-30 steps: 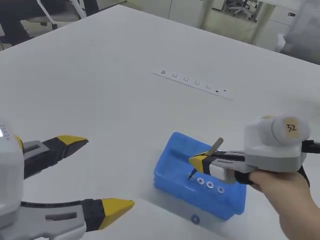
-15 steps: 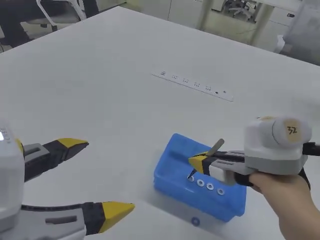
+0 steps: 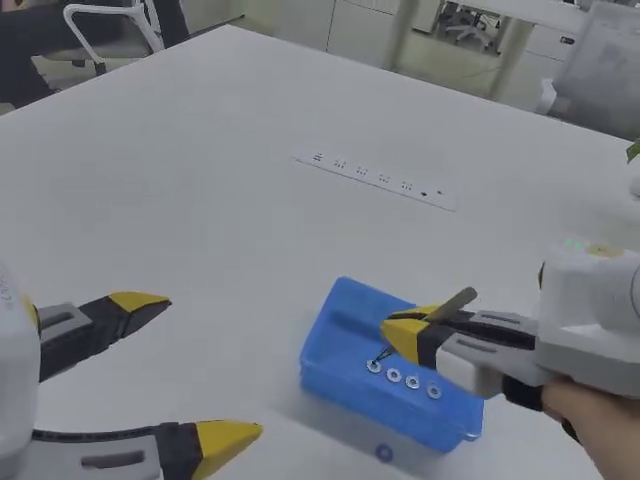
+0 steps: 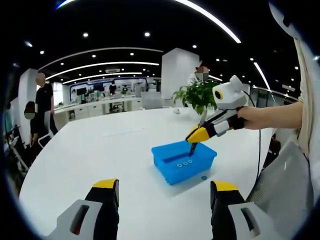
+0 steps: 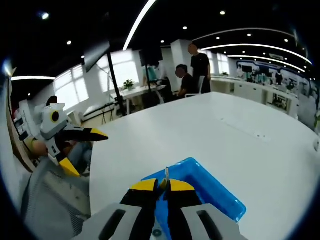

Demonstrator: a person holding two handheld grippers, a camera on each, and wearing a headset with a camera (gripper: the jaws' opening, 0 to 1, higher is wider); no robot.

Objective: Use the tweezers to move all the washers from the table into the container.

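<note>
Several washers (image 3: 403, 379) in container (image 3: 345, 305), stray washer (image 3: 384, 453) outside, power strip (image 3: 375, 178) beyond, right tool (image 3: 392, 330) pinching tweezers (image 3: 458, 299), left tool (image 3: 212, 366) wide

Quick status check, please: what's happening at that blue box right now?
Right hand-held gripper shut on tweezers, tips in container. Left hand-held gripper open above table. Several washers in container, one washer on table beside it. Nothing in the way.

The tweezers (image 3: 455, 303) reach perhaps four washers (image 3: 413, 381) inside the blue container (image 3: 346, 322).

Head cam above; L/R cams face container (image 3: 345, 318), opposite sides.
</note>
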